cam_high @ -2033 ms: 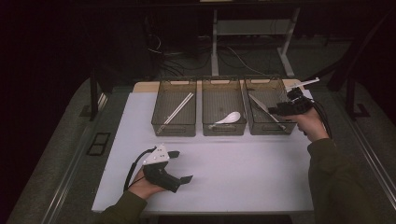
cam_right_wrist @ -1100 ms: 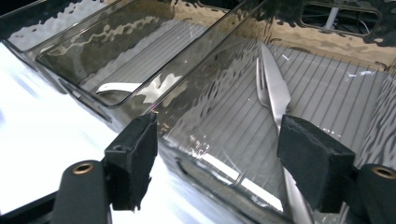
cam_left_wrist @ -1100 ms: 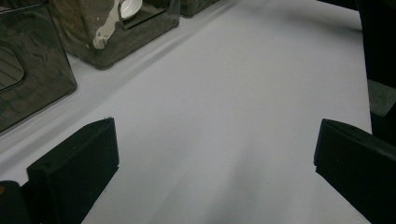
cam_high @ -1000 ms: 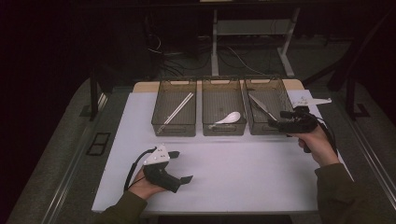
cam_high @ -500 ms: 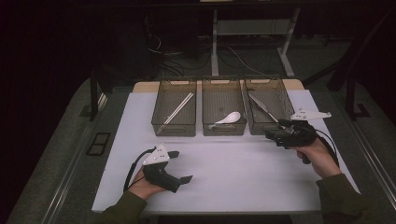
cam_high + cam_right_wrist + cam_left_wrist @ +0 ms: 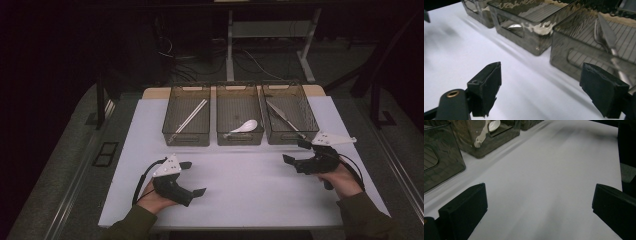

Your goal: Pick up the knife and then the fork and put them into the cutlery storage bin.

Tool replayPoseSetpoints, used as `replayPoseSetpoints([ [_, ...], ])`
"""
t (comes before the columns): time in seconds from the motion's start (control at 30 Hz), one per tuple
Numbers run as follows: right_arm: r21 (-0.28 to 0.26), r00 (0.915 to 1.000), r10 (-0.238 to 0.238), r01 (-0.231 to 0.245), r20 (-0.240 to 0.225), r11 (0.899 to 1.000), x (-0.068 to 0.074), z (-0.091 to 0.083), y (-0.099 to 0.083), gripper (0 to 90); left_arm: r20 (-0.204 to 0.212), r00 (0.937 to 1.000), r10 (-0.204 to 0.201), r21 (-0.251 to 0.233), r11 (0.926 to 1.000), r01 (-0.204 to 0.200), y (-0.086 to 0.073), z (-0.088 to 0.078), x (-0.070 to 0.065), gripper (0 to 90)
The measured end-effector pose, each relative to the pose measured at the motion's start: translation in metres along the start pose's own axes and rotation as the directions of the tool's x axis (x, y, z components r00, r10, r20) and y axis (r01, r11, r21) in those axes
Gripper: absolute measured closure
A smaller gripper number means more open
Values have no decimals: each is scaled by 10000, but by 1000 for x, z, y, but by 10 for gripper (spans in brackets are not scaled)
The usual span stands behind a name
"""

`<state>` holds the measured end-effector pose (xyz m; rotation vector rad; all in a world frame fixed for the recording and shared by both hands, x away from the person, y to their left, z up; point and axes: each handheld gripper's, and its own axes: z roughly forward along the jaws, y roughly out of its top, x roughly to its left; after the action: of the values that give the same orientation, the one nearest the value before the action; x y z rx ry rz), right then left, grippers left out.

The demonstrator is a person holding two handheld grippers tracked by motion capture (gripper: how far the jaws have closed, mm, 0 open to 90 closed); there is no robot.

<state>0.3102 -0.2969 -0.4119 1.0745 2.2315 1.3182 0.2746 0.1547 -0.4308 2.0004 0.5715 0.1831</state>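
Note:
Three smoky clear bins stand in a row at the far side of the white mat. The left bin holds chopsticks, the middle bin a white spoon, the right bin a knife and fork. My left gripper rests at the near left of the mat, open and empty. Just in front of the right bin's near corner my right gripper is open; its jaws have just been opening, with nothing between them.
The mat lies on a grey table with a dark rail along each side. A table frame and cables sit on the floor behind the bins. The bins' front walls stand close ahead of my right gripper.
My right hand has drawn back from over the right bin towards the near side and sunk towards the mat. The left hand has stayed where it was.

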Motion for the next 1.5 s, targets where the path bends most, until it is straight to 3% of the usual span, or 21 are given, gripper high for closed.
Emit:
replayPoseSetpoints([
  [0.63, -3, 9993, -59, 59, -378, 10000, 21, -11, -28, 159, -32, 10000, 5, 15, 10000, -5, 0, -1, 0, 0],
  [1.1, -20, 9981, -346, 345, -507, 9994, 31, -17, -42, 158, -63, 10000, -2, 5, 10000, 2, 0, -1, 0, 0],
  [1.5, 33, 9978, -163, 166, -639, 9999, 33, -22, -50, 152, -70, 10000, 7, -17, 10000, -7, 0, -1, 0, 0],
])
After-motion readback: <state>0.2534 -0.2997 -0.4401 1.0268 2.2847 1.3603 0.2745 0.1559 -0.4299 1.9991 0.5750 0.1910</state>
